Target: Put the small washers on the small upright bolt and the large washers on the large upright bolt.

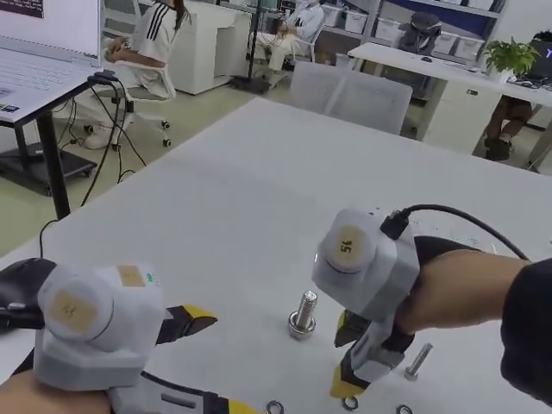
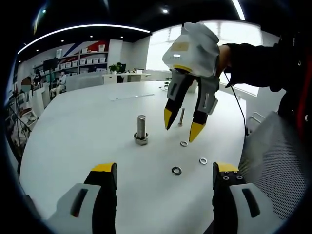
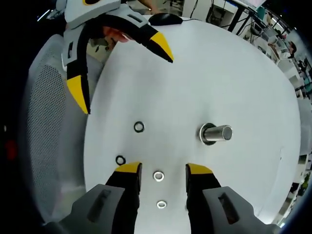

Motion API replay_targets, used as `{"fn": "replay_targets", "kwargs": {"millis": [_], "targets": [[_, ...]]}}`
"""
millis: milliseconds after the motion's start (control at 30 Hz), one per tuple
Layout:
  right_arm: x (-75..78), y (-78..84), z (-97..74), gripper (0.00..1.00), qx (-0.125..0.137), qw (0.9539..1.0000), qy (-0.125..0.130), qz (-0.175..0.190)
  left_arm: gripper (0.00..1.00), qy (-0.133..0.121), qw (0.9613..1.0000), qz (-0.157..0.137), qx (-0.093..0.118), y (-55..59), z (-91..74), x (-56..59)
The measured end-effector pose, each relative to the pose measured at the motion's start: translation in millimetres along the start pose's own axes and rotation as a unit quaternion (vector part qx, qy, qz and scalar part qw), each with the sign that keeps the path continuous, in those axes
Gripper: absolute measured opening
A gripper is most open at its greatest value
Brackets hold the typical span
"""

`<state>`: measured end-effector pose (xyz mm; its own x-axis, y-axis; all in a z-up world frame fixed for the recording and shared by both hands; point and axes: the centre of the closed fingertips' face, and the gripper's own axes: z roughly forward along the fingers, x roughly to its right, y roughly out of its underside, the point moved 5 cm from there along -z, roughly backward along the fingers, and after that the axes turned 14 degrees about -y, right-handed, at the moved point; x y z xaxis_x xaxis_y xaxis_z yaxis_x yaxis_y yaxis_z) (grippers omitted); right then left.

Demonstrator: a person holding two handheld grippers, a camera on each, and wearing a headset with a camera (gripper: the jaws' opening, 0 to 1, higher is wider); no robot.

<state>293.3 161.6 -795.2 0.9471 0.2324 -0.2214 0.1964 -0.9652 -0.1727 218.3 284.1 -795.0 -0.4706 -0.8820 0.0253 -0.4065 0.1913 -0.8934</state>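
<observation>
**White table in an open office: both claws empty, washers lying loose**

A white table (image 1: 216,198) takes up the foreground of an open office. A laptop (image 1: 39,73) sits on a side desk, a grey chair (image 1: 354,95) stands at the far edge, and people sit at desks beyond.

The large bolt (image 1: 303,312) stands upright near the middle of the table, with a wider collar at its foot. The small bolt (image 1: 417,360) stands to its right, just beside the right claw (image 1: 341,358). That claw points down at the table between the two bolts, with its jaws apart and holding nothing.

In the right gripper view one washer (image 3: 158,176) lies on the table between the claw's yellow tips. A second washer (image 3: 162,204) lies lower in that view, between the jaws. Two darker washers (image 3: 139,126) lie apart on the left of that view.

The left claw (image 2: 164,168) is held low at the near side of the table. Its jaws are spread wide and empty, and it faces the bolts and the right claw.
</observation>
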Motion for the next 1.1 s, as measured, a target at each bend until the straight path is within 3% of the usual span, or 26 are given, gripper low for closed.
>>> {"fn": "replay_targets", "kwargs": {"millis": [600, 1100], "targets": [[-18.6, -33.2, 28.8, 0.34, 0.011, 0.9991, -0.028, -0.032, 0.8, -0.001, 1.0, 0.003, -0.005, 3.7, -6.1, 2.7], [-21.4, -43.0, 47.8, 0.26, 0.001, 0.9981, -0.04, -0.048, 0.8, 0.0, 1.0, 0.0, -0.006, 6.8, -9.4, 4.5]]}}
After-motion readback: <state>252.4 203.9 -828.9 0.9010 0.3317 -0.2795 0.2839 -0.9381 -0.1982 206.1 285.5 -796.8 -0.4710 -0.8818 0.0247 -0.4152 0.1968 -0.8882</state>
